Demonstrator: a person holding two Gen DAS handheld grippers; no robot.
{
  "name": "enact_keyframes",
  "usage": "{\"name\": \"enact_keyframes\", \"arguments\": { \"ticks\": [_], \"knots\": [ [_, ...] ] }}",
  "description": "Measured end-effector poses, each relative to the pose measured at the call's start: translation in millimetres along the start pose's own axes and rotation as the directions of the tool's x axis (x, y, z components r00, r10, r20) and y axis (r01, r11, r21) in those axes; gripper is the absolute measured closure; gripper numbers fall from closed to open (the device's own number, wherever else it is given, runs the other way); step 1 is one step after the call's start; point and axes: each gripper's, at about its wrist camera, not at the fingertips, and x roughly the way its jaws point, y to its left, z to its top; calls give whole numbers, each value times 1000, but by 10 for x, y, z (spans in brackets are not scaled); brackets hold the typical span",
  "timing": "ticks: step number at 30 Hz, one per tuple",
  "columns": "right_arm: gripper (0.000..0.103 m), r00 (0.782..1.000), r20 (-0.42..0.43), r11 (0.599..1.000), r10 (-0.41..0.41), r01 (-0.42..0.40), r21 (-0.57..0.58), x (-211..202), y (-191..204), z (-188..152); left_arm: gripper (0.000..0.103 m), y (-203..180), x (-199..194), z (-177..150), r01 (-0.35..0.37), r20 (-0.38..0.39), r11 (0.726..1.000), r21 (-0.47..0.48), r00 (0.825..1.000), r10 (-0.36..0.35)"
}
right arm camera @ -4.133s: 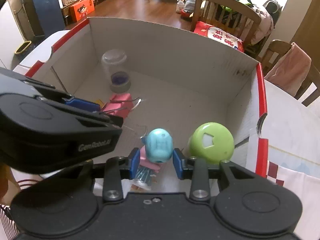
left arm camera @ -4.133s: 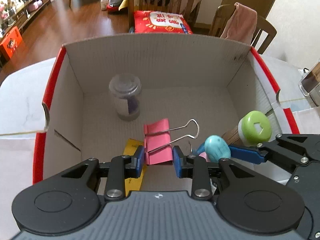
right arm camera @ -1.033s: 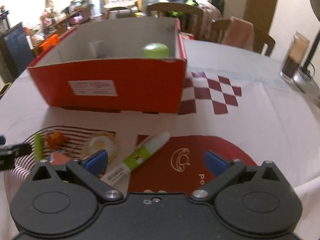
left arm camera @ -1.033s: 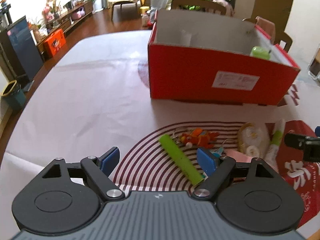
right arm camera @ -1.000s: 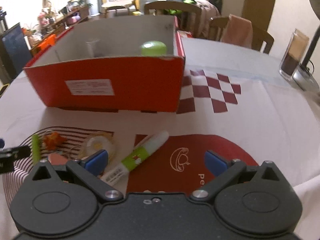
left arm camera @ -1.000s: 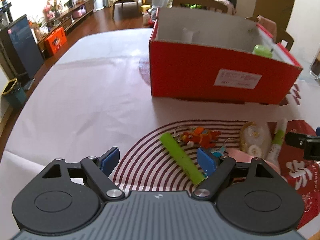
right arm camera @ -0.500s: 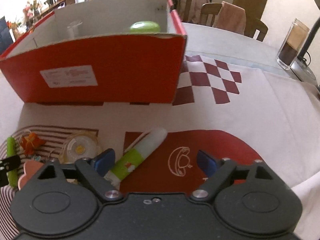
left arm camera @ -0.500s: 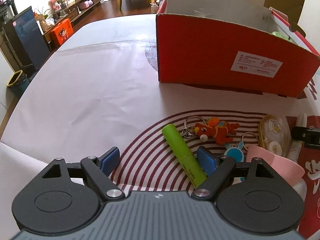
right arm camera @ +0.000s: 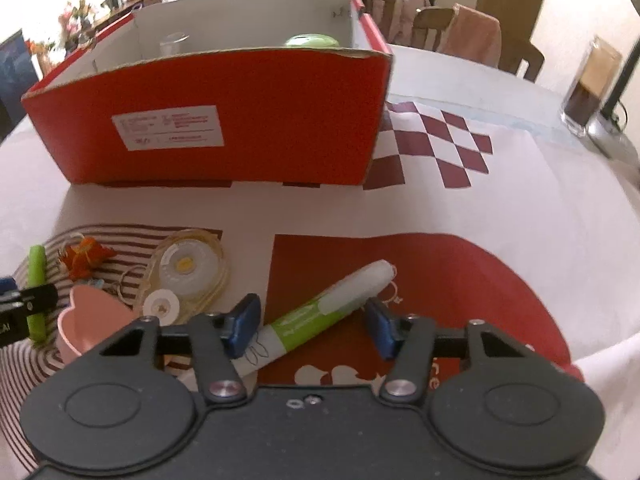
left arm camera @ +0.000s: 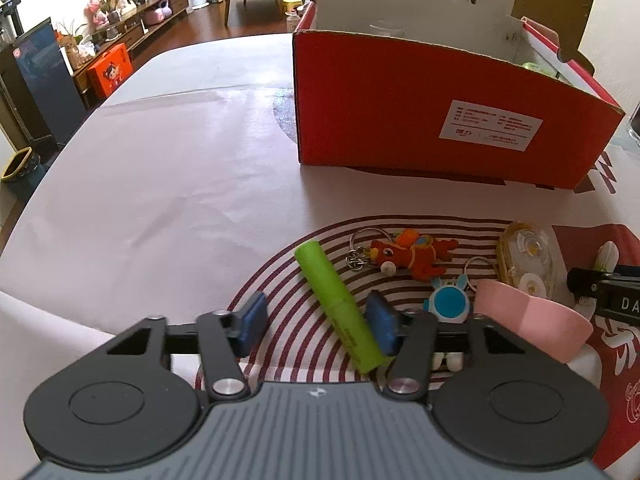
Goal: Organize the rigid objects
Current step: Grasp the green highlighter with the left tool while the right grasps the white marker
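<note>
A green highlighter (left arm camera: 340, 304) lies slanted on the striped mat, between the blue pads of my left gripper (left arm camera: 316, 322). Its jaws are closing; the right pad is against the highlighter, the left pad stands apart. A green-and-white pen (right arm camera: 320, 312) lies slanted on the red mat between the pads of my right gripper (right arm camera: 311, 326), whose jaws are also closing, with a gap still at the right pad. The red cardboard box (left arm camera: 400, 120) (right arm camera: 224, 120) stands behind, open at the top, with a green lid (right arm camera: 312, 42) inside.
On the mat lie an orange keychain (left arm camera: 412, 254), a blue rabbit keychain (left arm camera: 448, 302), a pink heart-shaped cup (left arm camera: 532, 328) and a clear tape dispenser (right arm camera: 188, 268). A glass jar (right arm camera: 588, 88) stands at the far right. Chairs stand behind the table.
Both grippers have come down closer to the mat. The left jaws have narrowed around the highlighter, the right jaws around the pen.
</note>
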Motion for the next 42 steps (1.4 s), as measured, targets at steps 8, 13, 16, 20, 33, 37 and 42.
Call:
{"name": "enact_keyframes", "arguments": {
  "ticks": [8,13,16,20,33,37,42],
  "knots": [
    [84,995,19,969,95,-97,226,-61,-317,107,84,126,-24,66,20,-18,998,-60,1000,-21],
    [99,986,43,943,159,-165,288,-88,-387,147,86,196,-73,109,43,-4,995,-91,999,-44],
    [101,984,71,942,166,-179,285,-153,-397,146,87,218,-147,129,60,11,993,-99,998,-59],
    [101,982,52,939,182,-189,288,-214,-387,164,87,252,-224,135,83,19,990,-112,997,-81],
    [85,980,-17,952,199,-189,240,-131,-241,115,86,343,-154,108,102,-23,990,-93,994,-105],
    [58,980,-4,951,201,-194,239,-141,-233,126,83,364,-128,107,116,-27,990,-83,993,-119],
    [42,983,-26,956,181,-170,239,-80,-208,176,60,330,-88,105,128,-33,989,-67,991,-131]
  ]
}}
